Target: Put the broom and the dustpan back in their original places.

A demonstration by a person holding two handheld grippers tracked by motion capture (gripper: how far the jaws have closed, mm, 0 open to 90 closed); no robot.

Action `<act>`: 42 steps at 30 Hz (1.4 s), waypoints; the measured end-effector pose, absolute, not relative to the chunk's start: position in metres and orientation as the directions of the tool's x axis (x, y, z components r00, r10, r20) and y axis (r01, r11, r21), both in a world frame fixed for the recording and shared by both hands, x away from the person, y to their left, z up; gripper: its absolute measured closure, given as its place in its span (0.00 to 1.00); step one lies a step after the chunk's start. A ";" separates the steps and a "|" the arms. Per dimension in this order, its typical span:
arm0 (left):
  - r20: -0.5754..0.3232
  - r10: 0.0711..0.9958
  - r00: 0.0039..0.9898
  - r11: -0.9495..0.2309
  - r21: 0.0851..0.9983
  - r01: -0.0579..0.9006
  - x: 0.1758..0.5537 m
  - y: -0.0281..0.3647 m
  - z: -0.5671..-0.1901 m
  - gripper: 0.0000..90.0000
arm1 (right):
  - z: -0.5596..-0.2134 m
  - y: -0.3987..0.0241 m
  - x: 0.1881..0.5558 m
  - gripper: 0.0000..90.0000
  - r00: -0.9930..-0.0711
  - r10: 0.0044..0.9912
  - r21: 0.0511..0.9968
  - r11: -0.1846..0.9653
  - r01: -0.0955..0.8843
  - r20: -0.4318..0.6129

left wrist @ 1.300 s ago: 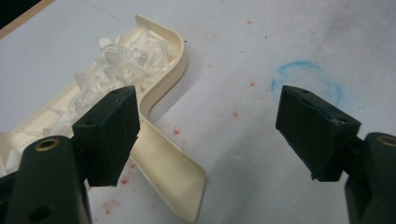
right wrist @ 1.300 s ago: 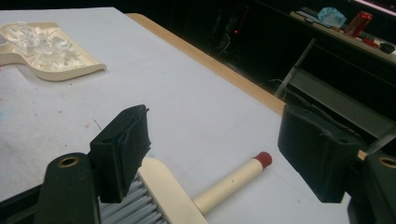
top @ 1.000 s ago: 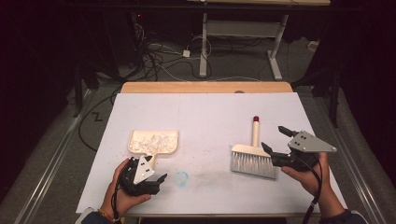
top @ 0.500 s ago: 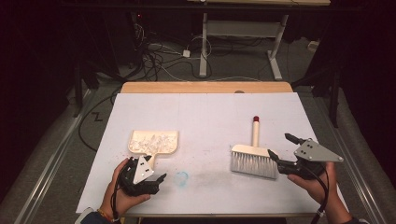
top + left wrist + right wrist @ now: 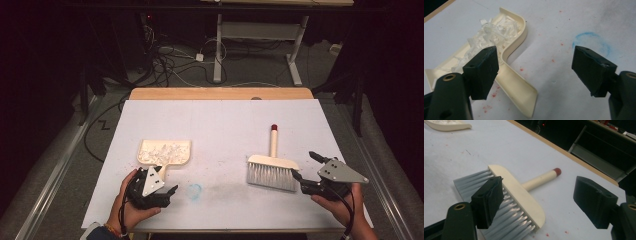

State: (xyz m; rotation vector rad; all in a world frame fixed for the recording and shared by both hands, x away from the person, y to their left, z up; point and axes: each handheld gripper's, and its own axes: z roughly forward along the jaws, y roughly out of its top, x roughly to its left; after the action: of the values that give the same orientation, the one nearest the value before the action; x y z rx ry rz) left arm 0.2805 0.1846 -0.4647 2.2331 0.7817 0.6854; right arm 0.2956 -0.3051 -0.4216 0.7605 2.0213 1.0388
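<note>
A cream dustpan [image 5: 165, 152] holding white shards lies left of centre on the white table; its handle [image 5: 519, 93] runs beside the left jaw of my left gripper [image 5: 536, 67], which is open and holds nothing. In the high view the left gripper [image 5: 169, 188] sits just below the pan. A hand brush [image 5: 272, 170] with grey bristles and a red-tipped wooden handle [image 5: 541, 180] lies at the right. My right gripper [image 5: 303, 165] is open beside the brush head's right end and is not touching it. In the right gripper view, that gripper [image 5: 536, 197] has the brush [image 5: 517, 195] in front of its jaws.
A faint blue ring [image 5: 194, 191] is drawn on the white table sheet [image 5: 225, 125] between the two grippers, with small red specks [image 5: 521, 69] near it. A wooden strip [image 5: 220, 93] edges the far side. Beyond it are cables and desk legs [image 5: 218, 50] on a dark floor.
My right gripper has drawn back toward the near edge and a little right, away from the brush. The left gripper, dustpan and brush have stayed put.
</note>
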 end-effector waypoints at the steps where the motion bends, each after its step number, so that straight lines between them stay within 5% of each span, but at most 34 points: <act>1: 0.248 0.686 0.684 -0.599 0.726 0.338 0.281 0.185 -0.465 0.24 | -0.424 -0.306 0.295 0.27 -0.557 0.761 0.850 0.499 0.171 -0.334; 10: 0.249 0.678 0.692 -0.612 0.713 0.343 0.281 0.183 -0.471 0.24 | -0.447 -0.320 0.288 0.27 -0.545 0.799 0.870 0.435 0.231 -0.254; 42: 0.276 0.670 0.689 -0.620 0.719 0.314 0.277 0.181 -0.467 0.24 | -0.445 -0.311 0.282 0.26 -0.553 0.782 0.863 0.463 0.204 -0.289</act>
State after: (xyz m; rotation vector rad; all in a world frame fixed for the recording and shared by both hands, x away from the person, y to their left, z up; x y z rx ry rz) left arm 0.2769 0.1808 -0.4671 2.2461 0.7508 0.7088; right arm 0.2822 -0.3108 -0.4446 0.8181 2.0178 1.0632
